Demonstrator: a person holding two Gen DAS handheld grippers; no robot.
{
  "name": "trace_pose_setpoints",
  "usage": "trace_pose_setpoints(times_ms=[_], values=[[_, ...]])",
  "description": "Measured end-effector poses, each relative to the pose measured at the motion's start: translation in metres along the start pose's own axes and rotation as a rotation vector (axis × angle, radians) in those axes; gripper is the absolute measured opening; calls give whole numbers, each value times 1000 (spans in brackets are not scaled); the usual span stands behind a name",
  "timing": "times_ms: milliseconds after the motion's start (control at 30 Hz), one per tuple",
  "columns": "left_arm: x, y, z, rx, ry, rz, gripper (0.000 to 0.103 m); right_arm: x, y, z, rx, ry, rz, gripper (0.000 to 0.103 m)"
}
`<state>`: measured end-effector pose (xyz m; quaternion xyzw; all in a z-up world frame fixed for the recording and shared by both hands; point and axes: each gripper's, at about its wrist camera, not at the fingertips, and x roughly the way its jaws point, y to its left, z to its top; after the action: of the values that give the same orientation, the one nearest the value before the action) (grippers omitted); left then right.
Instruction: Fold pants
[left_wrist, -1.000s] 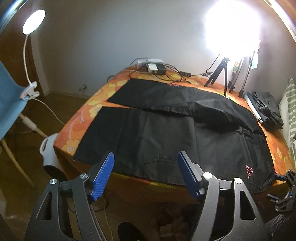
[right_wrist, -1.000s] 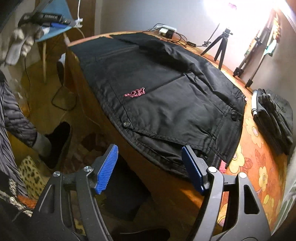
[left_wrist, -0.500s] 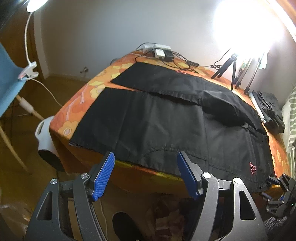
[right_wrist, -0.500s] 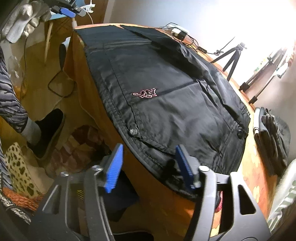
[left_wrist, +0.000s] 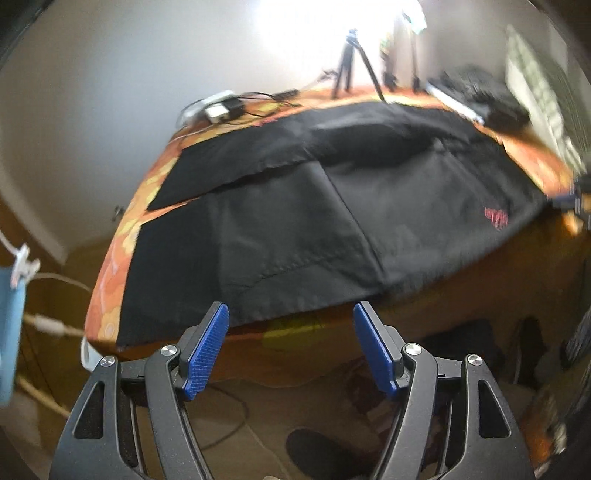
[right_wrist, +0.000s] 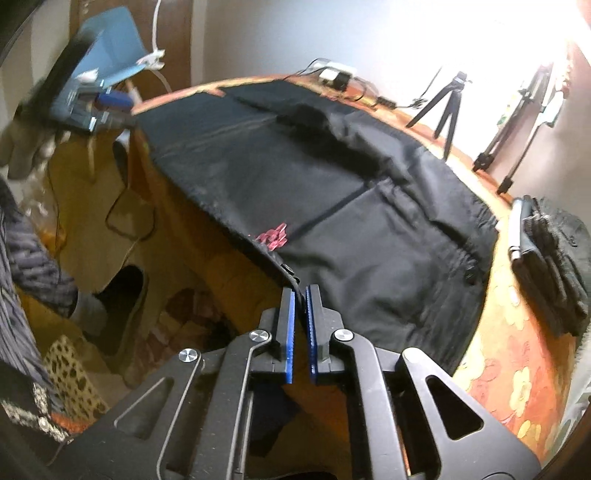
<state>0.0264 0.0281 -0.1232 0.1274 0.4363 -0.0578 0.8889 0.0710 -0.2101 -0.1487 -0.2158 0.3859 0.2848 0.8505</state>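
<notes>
black pants (left_wrist: 314, 206) lie spread flat on the orange floral table (right_wrist: 517, 369). right gripper (right_wrist: 300, 291) jaws have just been closing, now clenched on the waistband edge by the pink logo (right_wrist: 273, 236). left gripper (left_wrist: 291, 321) spread wide, empty, near the hem. thin, soft, floppy fabric; best grabbed at the edges.

Blown-out lamp glare (left_wrist: 332, 22) at top, motion blur, fisheye-warped edges

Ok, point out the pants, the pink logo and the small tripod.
pants (left_wrist: 295, 221), left wrist view, near leg panel.
pink logo (right_wrist: 272, 236), right wrist view, middle of the embroidery.
small tripod (right_wrist: 448, 107), right wrist view, upper legs.
</notes>
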Motion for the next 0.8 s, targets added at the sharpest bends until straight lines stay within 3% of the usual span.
trace_pose_setpoints(times_ms=[300,433,567,633,800], values=[[23,-2,3,91,17,70,70,-18,-29,34,92,-88,-38,4],[37,8,7,83,36,120,68,-23,-36,38,118,-109,-45,4],[47,24,10,71,45,171,46,-26,-37,37,123,-113,-41,4],[52,34,11,44,47,163,15,-25,-37,34,121,-109,-38,4],[50,51,20,-17,-16,165,5,-23,-25,26,90,-90,-41,4]])
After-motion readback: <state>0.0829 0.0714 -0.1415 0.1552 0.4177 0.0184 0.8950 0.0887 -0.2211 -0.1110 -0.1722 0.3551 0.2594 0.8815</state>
